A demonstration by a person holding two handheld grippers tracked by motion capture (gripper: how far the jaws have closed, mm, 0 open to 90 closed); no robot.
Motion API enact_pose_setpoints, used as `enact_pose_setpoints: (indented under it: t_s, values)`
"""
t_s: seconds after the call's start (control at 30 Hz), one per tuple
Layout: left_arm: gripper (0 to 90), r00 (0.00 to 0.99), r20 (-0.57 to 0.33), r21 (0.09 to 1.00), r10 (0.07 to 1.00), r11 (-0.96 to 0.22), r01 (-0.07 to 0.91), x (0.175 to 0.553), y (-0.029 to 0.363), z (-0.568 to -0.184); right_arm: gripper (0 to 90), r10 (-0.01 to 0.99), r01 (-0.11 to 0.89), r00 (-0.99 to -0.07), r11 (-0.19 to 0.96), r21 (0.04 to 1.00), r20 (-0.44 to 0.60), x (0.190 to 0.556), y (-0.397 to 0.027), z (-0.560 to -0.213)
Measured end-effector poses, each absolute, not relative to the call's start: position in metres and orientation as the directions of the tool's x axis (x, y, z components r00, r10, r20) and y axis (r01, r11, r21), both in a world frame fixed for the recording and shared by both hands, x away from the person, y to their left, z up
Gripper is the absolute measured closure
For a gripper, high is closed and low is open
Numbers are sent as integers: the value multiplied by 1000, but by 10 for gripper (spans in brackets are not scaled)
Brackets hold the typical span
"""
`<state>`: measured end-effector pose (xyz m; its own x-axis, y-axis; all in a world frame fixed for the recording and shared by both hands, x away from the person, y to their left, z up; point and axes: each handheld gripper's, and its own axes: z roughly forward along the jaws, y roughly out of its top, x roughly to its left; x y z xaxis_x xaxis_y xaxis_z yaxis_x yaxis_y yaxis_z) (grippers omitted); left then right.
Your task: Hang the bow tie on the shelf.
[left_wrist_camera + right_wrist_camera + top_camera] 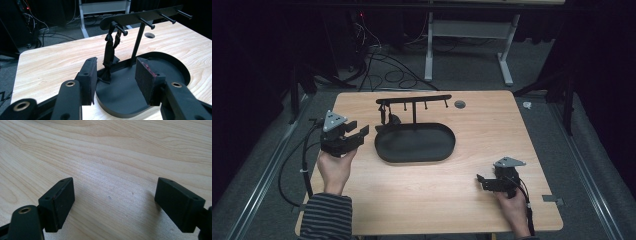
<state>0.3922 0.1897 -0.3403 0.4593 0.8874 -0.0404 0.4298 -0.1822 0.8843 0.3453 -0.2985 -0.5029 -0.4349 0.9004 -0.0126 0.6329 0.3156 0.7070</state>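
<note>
Seen along the left claw (117, 80), whose jaws stand spread and empty, the strap (109, 58) hangs upright just ahead from the rack's (140, 18) end peg over the tray (180, 67), while the right claw (488, 183), likewise released, rests well apart on the counter (492, 125).

Hard to tell what the dark strap (109, 53) on the rack's (140, 18) end peg is; too small in the high view (383, 116). Rack's right tip cut by the left gripper view's top edge. Tray's (120, 97) near rim hidden behind the jaws. Right forearm cut off at the bottom edge.
</note>
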Motion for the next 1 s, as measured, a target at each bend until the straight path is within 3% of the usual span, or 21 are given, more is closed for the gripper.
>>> enact_pose_setpoints:
  t_s: [1.0]
  values:
    - [509, 447, -78, 881, 891, -148, 449, 367, 204, -358, 176, 901, 633, -435, 315, 707, -13, 345, -298, -503]
